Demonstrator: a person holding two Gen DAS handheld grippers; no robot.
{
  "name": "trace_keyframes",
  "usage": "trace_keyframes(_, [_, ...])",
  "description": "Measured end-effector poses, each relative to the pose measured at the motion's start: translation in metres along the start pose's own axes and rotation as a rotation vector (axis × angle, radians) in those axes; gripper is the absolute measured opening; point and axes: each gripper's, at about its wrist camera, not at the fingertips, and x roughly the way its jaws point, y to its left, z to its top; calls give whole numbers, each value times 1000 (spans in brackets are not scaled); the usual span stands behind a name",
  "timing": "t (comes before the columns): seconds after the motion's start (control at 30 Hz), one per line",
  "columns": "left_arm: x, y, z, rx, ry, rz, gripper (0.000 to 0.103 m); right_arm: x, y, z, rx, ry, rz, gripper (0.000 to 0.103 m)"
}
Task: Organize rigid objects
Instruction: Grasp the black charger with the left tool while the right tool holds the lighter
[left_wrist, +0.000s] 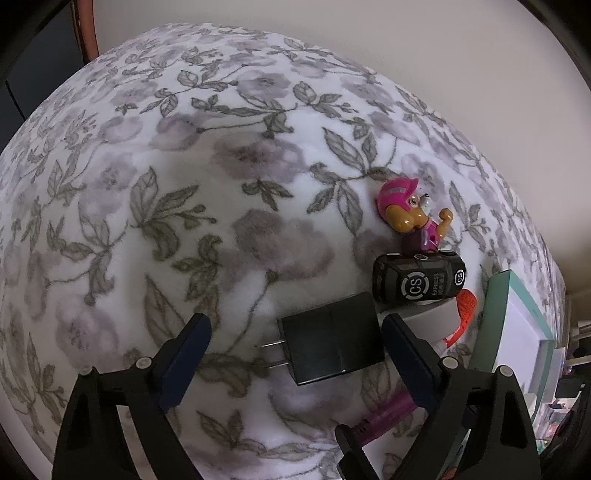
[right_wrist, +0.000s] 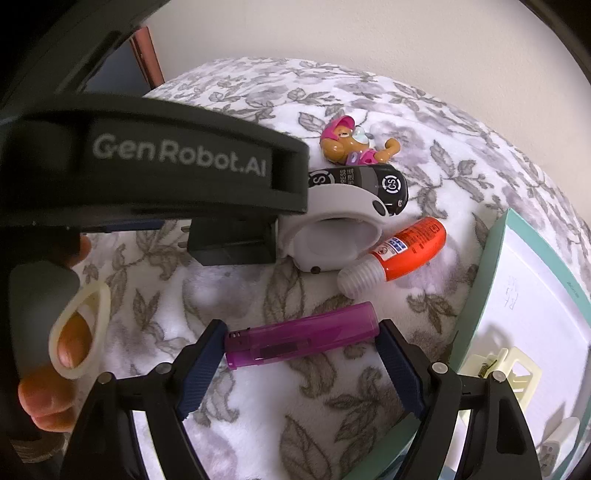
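Left tongs (left_wrist: 295, 343) spread wide, right tongs (right_wrist: 301, 347) spread wide

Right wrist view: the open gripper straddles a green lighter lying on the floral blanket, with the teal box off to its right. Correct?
Not quite: the lighter is translucent purple, not green, as the right wrist view shows. The rest holds: the right gripper is open around it on the floral blanket, with the teal box to its right.

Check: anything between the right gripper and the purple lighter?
Nothing visible. The lighter lies on the blanket straight ahead of the open right gripper, lengthwise across the gap between its fingers. The glue tube lies farther off, beyond it.
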Motion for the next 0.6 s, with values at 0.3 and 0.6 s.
trace_keyframes(0.3, [4, -5, -2, 19, 36, -11, 71, -1, -1, 0, 1, -4, 0, 84])
trace_keyframes(0.6, [-2, 20, -4, -30, 91, 54, 71, 1, 9, -2, -10, -9, -18, 84])
